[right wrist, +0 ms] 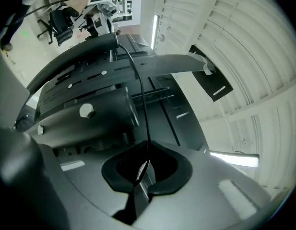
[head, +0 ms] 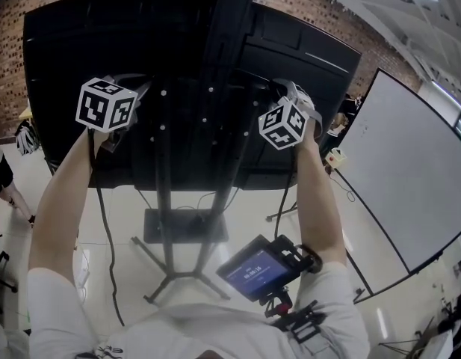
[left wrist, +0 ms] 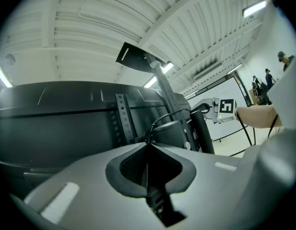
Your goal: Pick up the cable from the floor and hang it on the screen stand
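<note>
The screen stand's black column (head: 229, 51) carries a large screen, whose back (head: 73, 43) faces me. Both grippers are raised against it. My left gripper (head: 137, 92) is left of the column and my right gripper (head: 281, 88) is right of it. A thin black cable (right wrist: 138, 80) stretches between them across the mounting bracket (right wrist: 90, 114). In the left gripper view the left gripper (left wrist: 148, 146) is shut on the cable (left wrist: 159, 124). The right gripper (right wrist: 147, 150) is shut on it too. A loose strand (head: 107, 230) hangs toward the floor from the left gripper.
The stand's base plate (head: 185, 226) and legs rest on the pale floor below. A whiteboard (head: 409, 178) leans at the right. A small device with a lit screen (head: 258, 269) is strapped to my chest. A person (head: 0, 172) stands at the far left.
</note>
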{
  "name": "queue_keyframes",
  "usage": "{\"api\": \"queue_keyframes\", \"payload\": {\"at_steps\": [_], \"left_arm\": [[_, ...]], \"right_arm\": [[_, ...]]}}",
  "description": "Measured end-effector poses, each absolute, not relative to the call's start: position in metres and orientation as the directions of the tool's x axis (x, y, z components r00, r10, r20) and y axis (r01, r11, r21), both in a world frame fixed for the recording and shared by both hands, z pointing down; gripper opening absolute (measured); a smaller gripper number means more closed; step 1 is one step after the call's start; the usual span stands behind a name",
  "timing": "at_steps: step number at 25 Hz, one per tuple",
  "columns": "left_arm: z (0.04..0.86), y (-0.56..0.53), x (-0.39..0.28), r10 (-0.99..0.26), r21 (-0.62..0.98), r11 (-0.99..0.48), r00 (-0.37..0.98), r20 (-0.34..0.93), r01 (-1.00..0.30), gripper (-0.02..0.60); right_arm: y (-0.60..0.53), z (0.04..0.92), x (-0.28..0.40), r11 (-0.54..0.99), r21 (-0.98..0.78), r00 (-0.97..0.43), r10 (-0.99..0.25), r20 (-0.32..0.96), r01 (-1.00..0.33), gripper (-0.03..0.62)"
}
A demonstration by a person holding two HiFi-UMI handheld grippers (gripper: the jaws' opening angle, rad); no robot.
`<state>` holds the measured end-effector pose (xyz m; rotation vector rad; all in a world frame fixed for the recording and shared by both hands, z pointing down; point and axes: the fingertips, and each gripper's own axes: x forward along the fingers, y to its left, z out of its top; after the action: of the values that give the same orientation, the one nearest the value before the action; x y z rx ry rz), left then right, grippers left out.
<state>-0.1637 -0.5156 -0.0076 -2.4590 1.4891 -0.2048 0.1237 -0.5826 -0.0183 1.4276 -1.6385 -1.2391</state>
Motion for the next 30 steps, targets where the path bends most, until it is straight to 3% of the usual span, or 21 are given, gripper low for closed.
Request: {"api": "queue_keyframes", "payload": {"at_steps": [16,25,30], "left_arm": [[-0.001,-0.518,-0.168,-0.928,-0.256,-0.331,0.362,-0.085,-0.908,0.023],[0.002,-0.511,-0.168,-0.917,-0.206,-0.296,0.338,-0.213,-0.933,0.023],[0.009,-0.507,-0.168,-0.909,-0.127,-0.317,0.340,-0.242,-0.940,0.025]], "right_arm": [[-0.574,0.000,0.118,-0.062,0.951,-0.075,-0.993,-0.089,-0.302,0.049],[-0.567,0.004,0.119,-0.123,0.881,-0.082,-0.980,-0.179,-0.457,0.057],[-0.561,0.014,0.122,-0.066,0.815,-0.127,-0.977,-0.169,-0.576,0.078]]}}
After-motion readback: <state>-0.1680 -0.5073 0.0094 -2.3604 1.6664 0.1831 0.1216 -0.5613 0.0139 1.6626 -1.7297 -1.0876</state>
